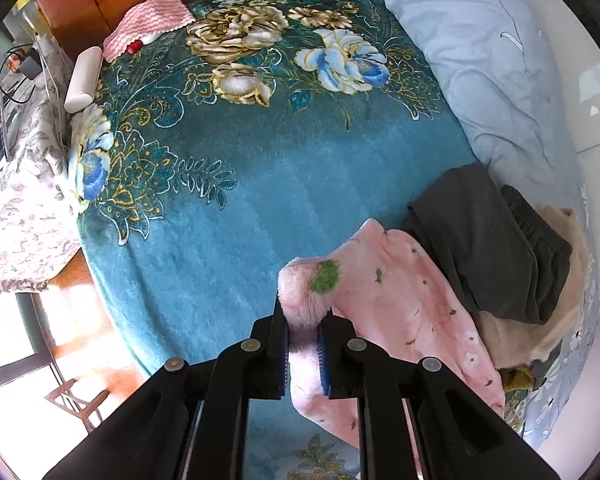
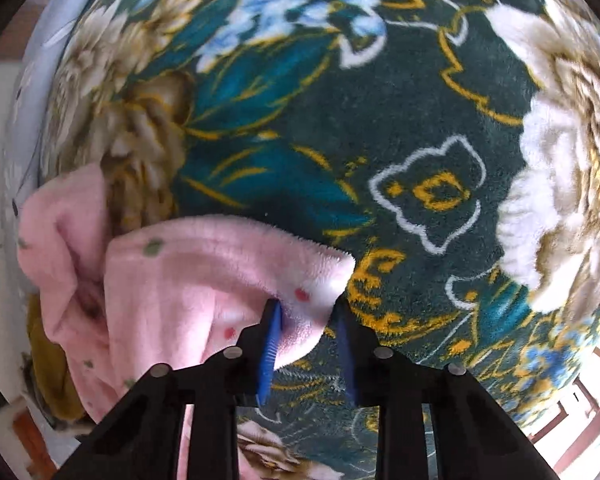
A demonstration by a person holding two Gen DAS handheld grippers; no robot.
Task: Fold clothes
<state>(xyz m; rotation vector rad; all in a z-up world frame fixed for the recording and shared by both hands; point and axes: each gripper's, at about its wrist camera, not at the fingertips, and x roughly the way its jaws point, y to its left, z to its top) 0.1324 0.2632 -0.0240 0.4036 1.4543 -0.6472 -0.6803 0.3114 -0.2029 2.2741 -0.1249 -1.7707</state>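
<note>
Bed [image 1: 240, 216], covered in a teal floral blanket, serves as the folding surface. Pink fleece garment [image 1: 400, 312] lies at its right edge, beside a dark folded pile [image 1: 484, 240], part lifted. Left gripper [image 1: 303, 336]: jaws narrow, pinching a fleece edge. Right gripper [image 2: 310, 332]: jaws partly apart, a corner between them, grip unclear; probably paired holds for spreading.

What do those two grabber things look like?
The left gripper and the right gripper match: black plastic linkage bars joined by round silver rivets, with thin bright blue ridged pads lining the inside of each finger. No cables, markings or sleeves show.
</note>
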